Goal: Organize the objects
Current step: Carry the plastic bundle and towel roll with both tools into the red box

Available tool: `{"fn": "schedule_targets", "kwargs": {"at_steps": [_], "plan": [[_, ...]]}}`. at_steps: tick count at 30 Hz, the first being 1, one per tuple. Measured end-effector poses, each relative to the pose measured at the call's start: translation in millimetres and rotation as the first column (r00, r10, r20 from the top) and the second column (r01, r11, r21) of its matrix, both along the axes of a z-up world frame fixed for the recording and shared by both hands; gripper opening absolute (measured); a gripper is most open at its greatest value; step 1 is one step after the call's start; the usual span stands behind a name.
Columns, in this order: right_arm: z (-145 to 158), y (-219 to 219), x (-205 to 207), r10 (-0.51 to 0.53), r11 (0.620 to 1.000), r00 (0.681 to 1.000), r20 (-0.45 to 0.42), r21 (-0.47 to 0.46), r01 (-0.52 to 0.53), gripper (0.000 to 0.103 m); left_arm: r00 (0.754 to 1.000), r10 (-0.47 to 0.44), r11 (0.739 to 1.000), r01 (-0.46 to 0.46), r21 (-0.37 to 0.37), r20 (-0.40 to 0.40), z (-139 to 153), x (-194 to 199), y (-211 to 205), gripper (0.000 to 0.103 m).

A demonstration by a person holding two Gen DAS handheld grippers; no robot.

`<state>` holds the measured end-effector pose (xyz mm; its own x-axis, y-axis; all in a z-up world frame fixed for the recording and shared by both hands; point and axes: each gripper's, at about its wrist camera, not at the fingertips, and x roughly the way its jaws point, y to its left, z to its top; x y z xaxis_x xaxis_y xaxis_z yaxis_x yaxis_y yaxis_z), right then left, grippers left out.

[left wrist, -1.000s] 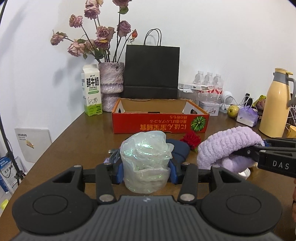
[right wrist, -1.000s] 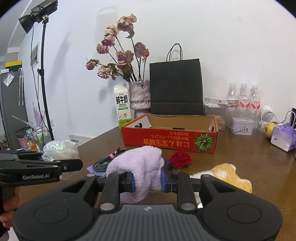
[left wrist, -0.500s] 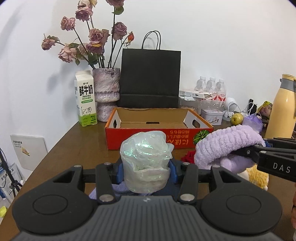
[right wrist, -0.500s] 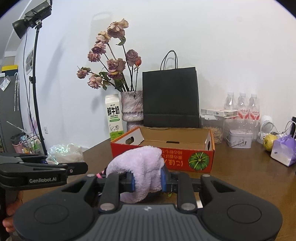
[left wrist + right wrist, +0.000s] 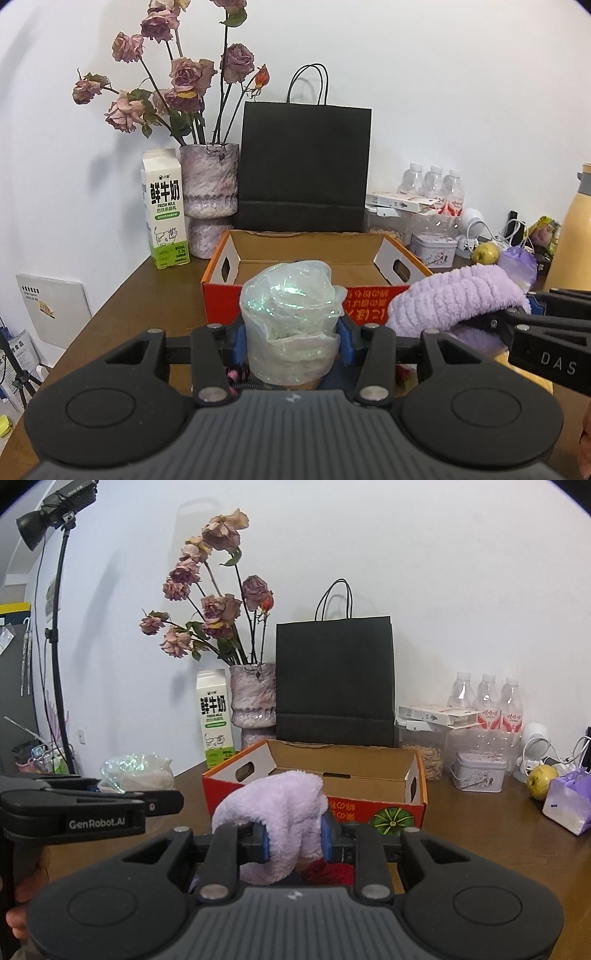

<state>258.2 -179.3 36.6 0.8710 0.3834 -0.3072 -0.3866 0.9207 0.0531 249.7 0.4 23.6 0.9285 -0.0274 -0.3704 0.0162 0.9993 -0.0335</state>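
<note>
My left gripper (image 5: 291, 341) is shut on a crumpled iridescent plastic bag (image 5: 291, 317), held above the table just in front of the open red cardboard box (image 5: 221, 291). My right gripper (image 5: 295, 836) is shut on a fluffy purple cloth (image 5: 280, 808), also held up before the box (image 5: 388, 808). The box looks empty inside. In the left wrist view the cloth (image 5: 454, 299) sits to the right; in the right wrist view the bag (image 5: 136, 771) sits to the left. A red fabric rose (image 5: 328, 873) lies below the right gripper.
Behind the box stand a black paper bag (image 5: 304, 170), a vase of dried roses (image 5: 208, 188) and a milk carton (image 5: 164, 206). At the right are water bottles (image 5: 487, 701), a tin (image 5: 478, 775), an apple (image 5: 541, 781), a purple pouch (image 5: 569, 805) and a yellow thermos (image 5: 572, 236).
Both grippers have risen and moved toward the red box with their loads. The box now looks larger and its inside shows.
</note>
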Motion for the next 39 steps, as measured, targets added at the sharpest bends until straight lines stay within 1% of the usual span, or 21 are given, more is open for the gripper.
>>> {"fn": "schedule_targets", "kwargs": {"at_steps": [9,19,25,39], "plan": [[4.5,5.3,32.1,-0.011,1.0,1.0,0.002,-0.008,0.011,0.024,1.0,0.024,0.999,-0.023,-0.023,0.002,5.2,33.3,-1.4,0.046],[9.8,13.1,73.3,-0.04,0.999,0.999,0.008,-0.004,0.04,0.024,0.999,0.043,0.999,-0.043,-0.02,0.002,12.5,75.7,-6.7,0.046],[12.5,19.3,98.6,-0.064,0.998,0.998,0.005,-0.004,0.064,0.024,0.998,0.056,0.998,-0.056,-0.009,-0.02,12.7,100.9,-9.3,0.046],[4.7,33.9,148.1,-0.096,0.995,0.995,-0.029,-0.014,0.096,0.024,0.998,0.061,0.998,-0.061,-0.003,-0.025,16.2,148.3,-9.4,0.046]]}}
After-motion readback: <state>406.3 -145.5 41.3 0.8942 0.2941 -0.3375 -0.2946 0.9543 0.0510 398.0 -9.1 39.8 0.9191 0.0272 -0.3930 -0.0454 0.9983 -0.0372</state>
